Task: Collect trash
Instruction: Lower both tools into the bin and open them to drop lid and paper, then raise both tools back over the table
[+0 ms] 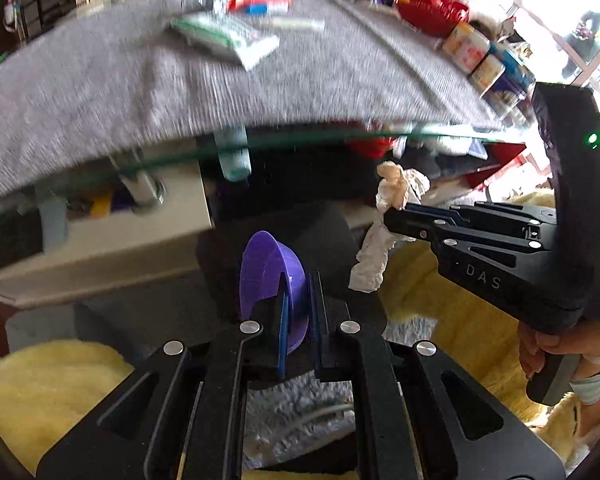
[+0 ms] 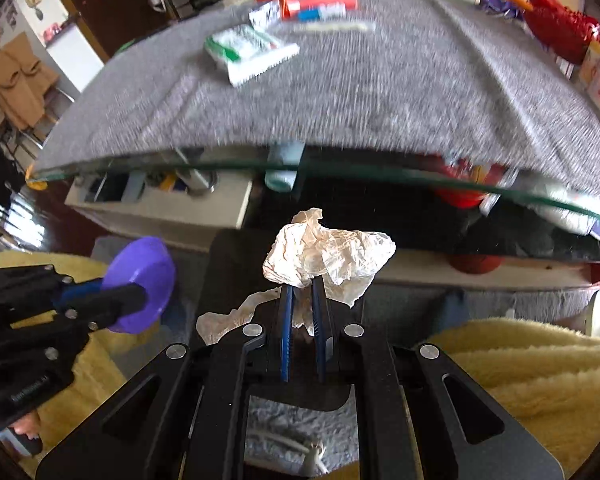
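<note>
The left gripper was squeezed tight on the rim of a small purple bowl, which stuck up from between its fingers. The right gripper was clamped on a crumpled white tissue, and the tissue puffed out above its tips with one loose bit hanging down to the left. From the left wrist camera, the right gripper sat off to the right with the tissue dangling from it. From the right wrist camera, the left gripper was low on the left with the bowl in it. Ahead of and above both grippers was a glass worktop with a grey cloth spread over it. On the cloth, far ahead of the right gripper, lay a green and white packet. Past it were a red and white tube and a small silver wrapper. Far off to the right on the worktop stood a red bag. Under the glass was a pale shelf with small things on it, too blurry to name. Below both grippers was a fluffy yellow blanket, and a grey rug showed right under the left gripper. In the room far to the left of the right gripper, a brown coat hung on a wall near a dark door.
</note>
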The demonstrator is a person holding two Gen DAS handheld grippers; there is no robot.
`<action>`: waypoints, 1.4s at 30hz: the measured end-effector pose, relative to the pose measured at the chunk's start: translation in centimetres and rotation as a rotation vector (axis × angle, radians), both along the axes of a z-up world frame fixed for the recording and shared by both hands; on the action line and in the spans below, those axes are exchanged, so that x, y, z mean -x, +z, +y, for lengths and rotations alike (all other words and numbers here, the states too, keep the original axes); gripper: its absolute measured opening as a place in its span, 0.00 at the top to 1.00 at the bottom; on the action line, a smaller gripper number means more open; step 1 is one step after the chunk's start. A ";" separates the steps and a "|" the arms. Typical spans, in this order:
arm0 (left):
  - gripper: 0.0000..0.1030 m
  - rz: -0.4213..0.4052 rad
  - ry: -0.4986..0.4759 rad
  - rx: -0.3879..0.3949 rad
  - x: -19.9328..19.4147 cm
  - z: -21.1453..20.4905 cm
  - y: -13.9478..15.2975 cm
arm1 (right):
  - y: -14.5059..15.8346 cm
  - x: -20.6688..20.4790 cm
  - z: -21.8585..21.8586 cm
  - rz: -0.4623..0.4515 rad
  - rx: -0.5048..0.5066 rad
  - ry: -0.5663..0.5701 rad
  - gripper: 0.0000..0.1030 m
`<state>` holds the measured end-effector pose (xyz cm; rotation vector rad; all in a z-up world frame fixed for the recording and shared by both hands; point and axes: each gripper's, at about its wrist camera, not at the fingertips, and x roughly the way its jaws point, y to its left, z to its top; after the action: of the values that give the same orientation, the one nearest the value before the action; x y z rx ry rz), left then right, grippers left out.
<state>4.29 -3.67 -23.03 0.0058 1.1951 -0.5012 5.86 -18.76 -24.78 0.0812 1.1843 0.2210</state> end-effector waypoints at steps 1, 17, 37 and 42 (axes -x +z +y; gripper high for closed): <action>0.93 0.012 -0.002 0.000 0.0 -0.1 -0.5 | -0.4 0.0 0.1 0.009 -0.001 0.001 0.89; 0.91 0.142 -0.017 0.031 -1.2 -0.6 -4.2 | -3.7 -1.7 0.4 0.155 -0.082 -0.018 0.86; 0.25 -0.004 0.084 -0.016 -4.2 3.2 1.3 | 2.9 -4.5 -4.6 0.007 -0.080 -0.150 0.14; 0.20 -0.057 0.112 -0.023 -6.1 4.1 3.9 | 5.2 -6.3 -5.5 -0.056 -0.061 -0.158 0.12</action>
<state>10.36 0.39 -19.13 -0.0268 1.1386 -0.3861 12.19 -24.24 -19.58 0.2196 1.1094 0.1197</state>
